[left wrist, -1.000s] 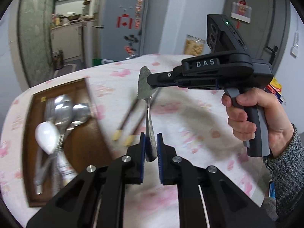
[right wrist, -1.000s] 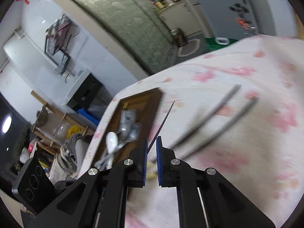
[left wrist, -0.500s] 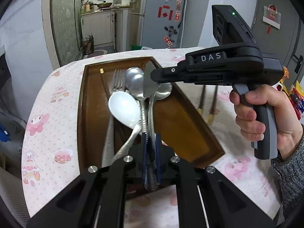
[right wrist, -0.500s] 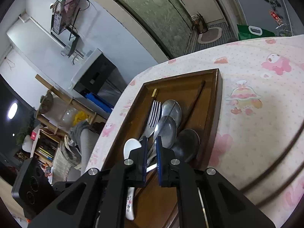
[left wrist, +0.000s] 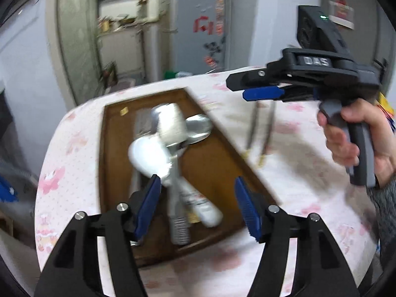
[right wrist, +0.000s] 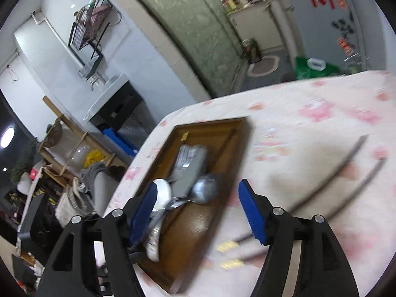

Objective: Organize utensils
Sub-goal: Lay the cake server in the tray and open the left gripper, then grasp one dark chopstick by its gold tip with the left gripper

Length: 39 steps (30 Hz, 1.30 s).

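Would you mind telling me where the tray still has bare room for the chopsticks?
The wooden tray is bare along its right side, between the spoon pile and the right rim. Its left half is crowded. The chopsticks lie on the tablecloth beyond that rim.

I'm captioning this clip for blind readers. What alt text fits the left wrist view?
The open left tool hangs over a brown tray of blurred spoons on a pink-patterned tablecloth. To the right, a hand holds the right tool above two chopsticks lying outside the tray.
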Motion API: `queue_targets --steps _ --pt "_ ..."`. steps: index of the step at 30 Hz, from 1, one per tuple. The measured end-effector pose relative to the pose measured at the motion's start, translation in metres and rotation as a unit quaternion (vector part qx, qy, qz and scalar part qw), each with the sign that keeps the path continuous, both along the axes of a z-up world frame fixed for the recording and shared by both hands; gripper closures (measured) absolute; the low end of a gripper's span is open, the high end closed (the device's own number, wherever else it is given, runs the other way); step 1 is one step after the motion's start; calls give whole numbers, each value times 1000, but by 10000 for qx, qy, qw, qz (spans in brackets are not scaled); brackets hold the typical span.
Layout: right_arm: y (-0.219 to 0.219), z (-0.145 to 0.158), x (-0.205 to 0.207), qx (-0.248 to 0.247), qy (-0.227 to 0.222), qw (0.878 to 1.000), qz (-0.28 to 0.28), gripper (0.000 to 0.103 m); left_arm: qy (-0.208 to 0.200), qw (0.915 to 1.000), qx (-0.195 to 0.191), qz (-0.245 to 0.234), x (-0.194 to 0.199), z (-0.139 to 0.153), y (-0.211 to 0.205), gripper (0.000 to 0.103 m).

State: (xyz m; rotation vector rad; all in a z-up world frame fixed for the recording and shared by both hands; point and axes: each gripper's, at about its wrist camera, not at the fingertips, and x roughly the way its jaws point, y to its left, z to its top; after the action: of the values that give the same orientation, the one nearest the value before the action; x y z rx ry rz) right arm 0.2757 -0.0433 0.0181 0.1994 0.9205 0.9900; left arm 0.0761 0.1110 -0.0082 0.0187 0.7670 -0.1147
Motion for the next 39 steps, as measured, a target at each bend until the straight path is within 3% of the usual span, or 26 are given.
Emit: queue_targets --steps 6,8,10,16,22,39 --pt "-80 -3 10 -18 -73 9988 -492 33 12 9967 -93 -805 11 0 -66 40" --pt "-98 -9 12 -43 -78 9984 -564 36 132 9952 60 -973 21 -7 -85 70" --pt "-111 -14 13 -74 -103 9983 -574 40 273 9937 223 -1068 33 -16 -97 86" --pt "-135 -24 21 -57 -118 9980 -618 41 392 9938 599 -852 61 -32 -103 87" --pt "-143 -31 29 23 -42 9980 -627 40 481 9947 558 -724 79 -38 -94 79" --pt "-151 -36 36 173 185 9973 -682 41 706 9934 518 -746 90 -47 -98 78"
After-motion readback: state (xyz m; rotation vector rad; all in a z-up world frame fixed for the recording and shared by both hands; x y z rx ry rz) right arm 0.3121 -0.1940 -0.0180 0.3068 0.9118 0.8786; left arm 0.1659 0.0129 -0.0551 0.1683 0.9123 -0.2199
